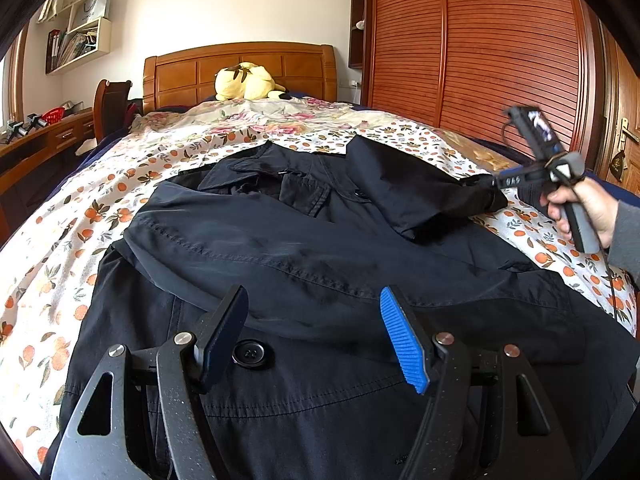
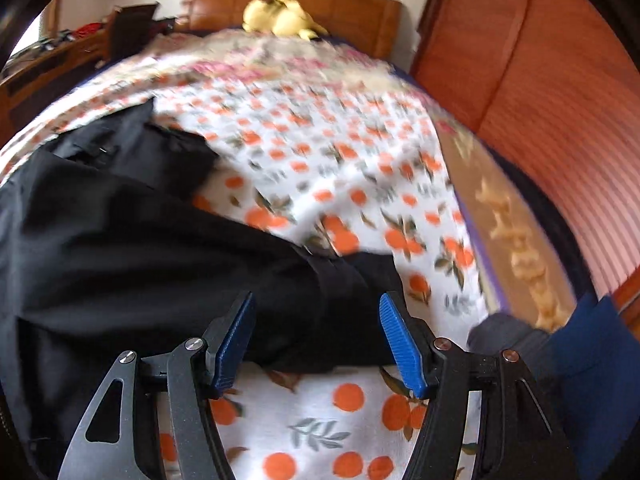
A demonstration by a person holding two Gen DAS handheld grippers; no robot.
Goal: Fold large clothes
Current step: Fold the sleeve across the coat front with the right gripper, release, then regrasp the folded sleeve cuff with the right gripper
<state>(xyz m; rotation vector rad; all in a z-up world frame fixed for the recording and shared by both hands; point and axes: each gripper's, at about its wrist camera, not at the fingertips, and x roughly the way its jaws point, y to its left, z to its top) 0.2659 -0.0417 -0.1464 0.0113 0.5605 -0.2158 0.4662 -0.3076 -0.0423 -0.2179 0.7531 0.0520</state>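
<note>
A large black coat point(image 1: 304, 264) lies spread on the bed, collar toward the headboard, one sleeve folded across its chest. My left gripper point(image 1: 316, 332) is open and empty, hovering over the coat's front near a black button point(image 1: 251, 354). My right gripper point(image 1: 496, 182) shows at the right in the left wrist view, at the cuff of the other sleeve point(image 1: 420, 184). In the blurred right wrist view its jaws point(image 2: 318, 340) stand open around that sleeve's cuff end point(image 2: 352, 312), with the coat point(image 2: 120, 240) stretching left.
The bed carries an orange-print sheet point(image 1: 80, 220) and a yellow plush toy point(image 1: 248, 82) at the wooden headboard point(image 1: 240, 68). A desk point(image 1: 44, 136) stands at the left. A slatted wooden wardrobe point(image 1: 500, 48) stands at the right.
</note>
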